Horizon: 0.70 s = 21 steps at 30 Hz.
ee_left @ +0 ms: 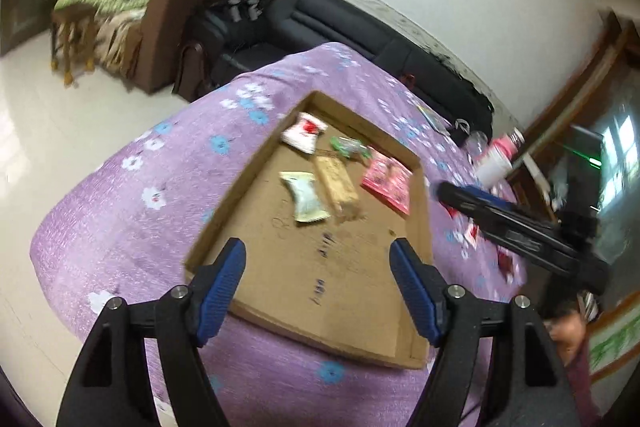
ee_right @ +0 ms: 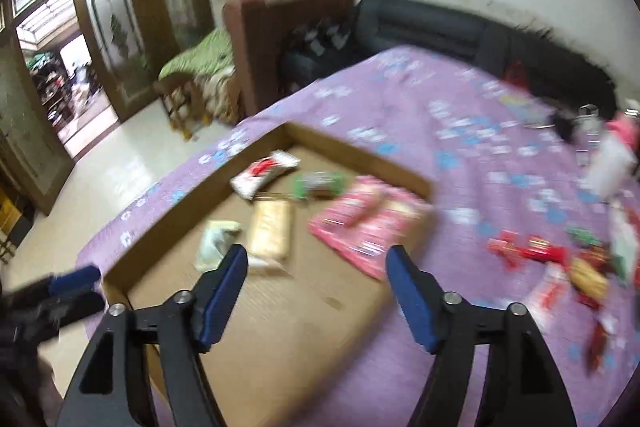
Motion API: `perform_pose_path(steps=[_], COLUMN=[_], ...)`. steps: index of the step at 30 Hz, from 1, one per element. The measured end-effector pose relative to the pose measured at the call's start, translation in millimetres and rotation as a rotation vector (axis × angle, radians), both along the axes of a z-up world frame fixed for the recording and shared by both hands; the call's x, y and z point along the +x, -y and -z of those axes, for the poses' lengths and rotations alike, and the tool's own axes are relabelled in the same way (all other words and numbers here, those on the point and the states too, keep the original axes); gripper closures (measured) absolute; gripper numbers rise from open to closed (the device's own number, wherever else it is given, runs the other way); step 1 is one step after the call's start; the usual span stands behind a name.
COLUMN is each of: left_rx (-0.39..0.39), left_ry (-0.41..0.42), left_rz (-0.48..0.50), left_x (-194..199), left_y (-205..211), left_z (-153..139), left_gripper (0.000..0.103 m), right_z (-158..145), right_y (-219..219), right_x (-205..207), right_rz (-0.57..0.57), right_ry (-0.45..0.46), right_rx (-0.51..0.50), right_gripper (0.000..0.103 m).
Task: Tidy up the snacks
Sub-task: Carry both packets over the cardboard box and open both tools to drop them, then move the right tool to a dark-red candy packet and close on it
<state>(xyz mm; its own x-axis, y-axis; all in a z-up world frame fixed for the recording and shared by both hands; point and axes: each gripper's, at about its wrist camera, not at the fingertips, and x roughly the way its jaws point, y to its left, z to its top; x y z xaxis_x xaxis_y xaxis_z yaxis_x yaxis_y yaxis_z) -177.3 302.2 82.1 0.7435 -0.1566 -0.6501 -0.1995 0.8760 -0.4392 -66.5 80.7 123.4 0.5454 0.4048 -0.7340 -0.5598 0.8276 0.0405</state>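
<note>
Inside the shallow cardboard tray (ee_left: pixel 224 223) on the purple-clothed tabletop (ee_left: pixel 120 219) lie five snack packets (ee_left: pixel 306 201); more loose snacks (ee_right: pixel 560 259) lie right of the tray. Both the left tongs (ee_left: pixel 318 259) and right tongs (ee_right: pixel 316 265) stand wide and empty above the tray.

The right wrist view is smeared by motion blur: the printing on the pink packet (ee_right: pixel 370 227) cannot be read, and the loose snacks (ee_right: pixel 560 259) on the purple cloth (ee_right: pixel 460 155) cannot be told apart. The left gripper (ee_right: pixel 74 277) is cut off there by the left edge. In the left wrist view, the white bottle (ee_left: pixel 496 159) is blurred, and the red wrappers (ee_left: pixel 506 261) are partly hidden behind the right gripper (ee_left: pixel 460 191).
</note>
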Motion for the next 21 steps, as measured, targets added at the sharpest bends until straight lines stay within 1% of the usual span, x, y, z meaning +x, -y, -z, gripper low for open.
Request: perform_pose_path(steps=[2,3,6,8,9,10,13,15,18,21], left_rx=[0.043,0.057,0.089,0.095,0.093,0.094,0.109,0.127,0.148,0.164], left_ry=[0.021,0.03,0.036,0.024,0.017,0.009,-0.009,-0.019,-0.031,-0.042], left_rz=[0.055,0.09,0.188,0.233,0.255,0.279,0.322,0.342,0.35,0.35], left_x=[-2.5,-2.7,1.6,5.3,6.3,7.4,9.0,7.9,7.8,6.9], left_y=[21.0,32.7,66.9,86.8,96.7,108.1,129.5,142.1,155.6,163.0], left_z=[-6.1,-7.7,-8.5,-6.3,-4.6,-2.7,0.6,2.3,2.6,2.6], left_gripper=[0.029,0.029,0.029,0.029,0.029,0.029,0.029,0.029,0.029,0.029], right_z=[-10.4,-13.5,-21.0,-21.1,-20.2,-21.0,-18.5,-13.0,2.4,25.5], right_y=[48.0,62.0,133.0,174.4,199.3,214.9,269.8,291.5,310.4,313.9], right_x=[-15.2,-15.6,-26.5,-26.0,-22.8,-22.4,-12.8,-5.9,9.3,29.8], right_rz=[0.06,0.084,0.239,0.343,0.4,0.429,0.532,0.572,0.607,0.636], right_ry=[0.05,0.064,0.151,0.173,0.155,0.14,0.079,0.042,-0.03,-0.089], right_rx=[0.0,-0.003,-0.044,-0.07,-0.065,-0.05,0.034,0.075,0.13,0.147], right_gripper=[0.025,0.023,0.018,0.018,0.018,0.018,0.018,0.018,0.018,0.018])
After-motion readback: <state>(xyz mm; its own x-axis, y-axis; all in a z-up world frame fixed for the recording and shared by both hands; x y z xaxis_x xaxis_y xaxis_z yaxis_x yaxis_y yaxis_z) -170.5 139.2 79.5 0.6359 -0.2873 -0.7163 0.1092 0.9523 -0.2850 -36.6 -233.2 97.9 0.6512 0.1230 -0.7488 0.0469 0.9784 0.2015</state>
